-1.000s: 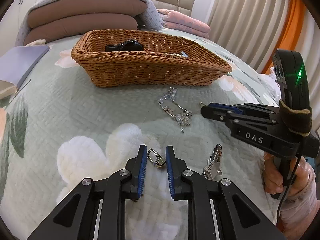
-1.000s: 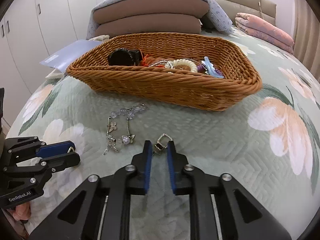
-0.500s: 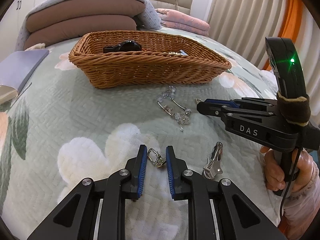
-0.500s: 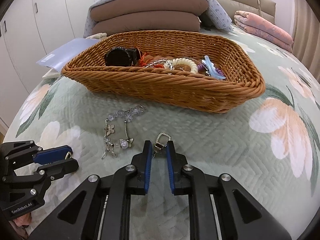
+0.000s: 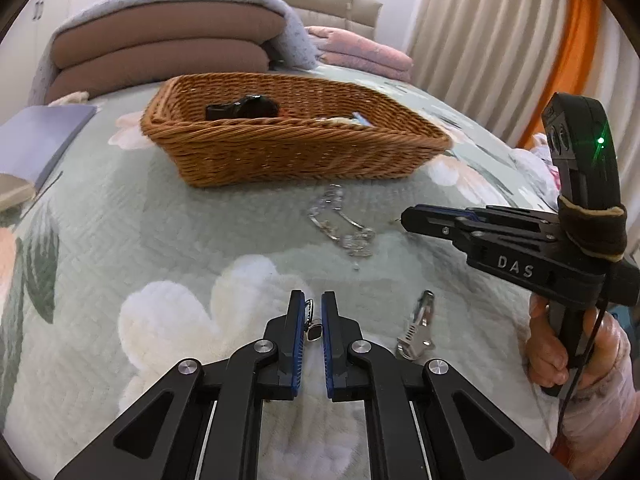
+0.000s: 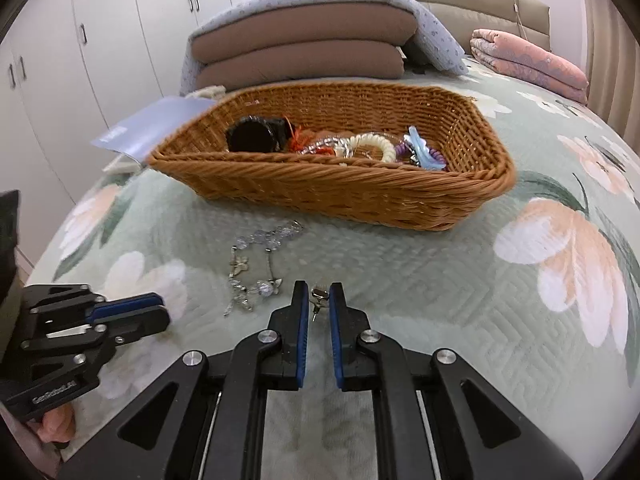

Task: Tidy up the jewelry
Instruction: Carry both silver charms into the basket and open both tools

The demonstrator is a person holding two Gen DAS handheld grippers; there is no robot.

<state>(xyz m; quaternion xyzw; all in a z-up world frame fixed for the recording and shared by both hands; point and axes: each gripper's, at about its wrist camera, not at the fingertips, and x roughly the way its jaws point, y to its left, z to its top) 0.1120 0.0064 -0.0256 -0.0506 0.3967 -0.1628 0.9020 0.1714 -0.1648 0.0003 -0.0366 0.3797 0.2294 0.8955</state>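
Note:
My left gripper point(image 5: 313, 312) hovers low over the flowered quilt, its jaws closing on a small dark-stoned earring point(image 5: 313, 330) pinched between the blue pads. Further right, my right gripper point(image 6: 319, 300) has its jaws closing on a little silver padlock charm point(image 6: 318, 295) caught at the fingertips. It also shows in the left wrist view as the right gripper point(image 5: 408, 216). A crystal-bead bracelet point(image 6: 256, 264) lies on the quilt between the two grippers, in front of the wicker basket point(image 6: 340, 196). The basket holds a black watch point(image 6: 256, 136) and several bracelets and clips.
A silver hair clip point(image 5: 418, 328) lies right of my left fingers. Stacked brown cushions point(image 6: 304, 52) and a folded pink blanket point(image 6: 528, 64) sit behind the basket, a blue booklet point(image 5: 36, 140) to its left. A hand point(image 5: 560, 344) grips the right tool's handle.
The left jaws have narrowed onto the earring, which now stands upright between the pads. The right jaws have drawn in around the charm. Neither hand has shifted much.

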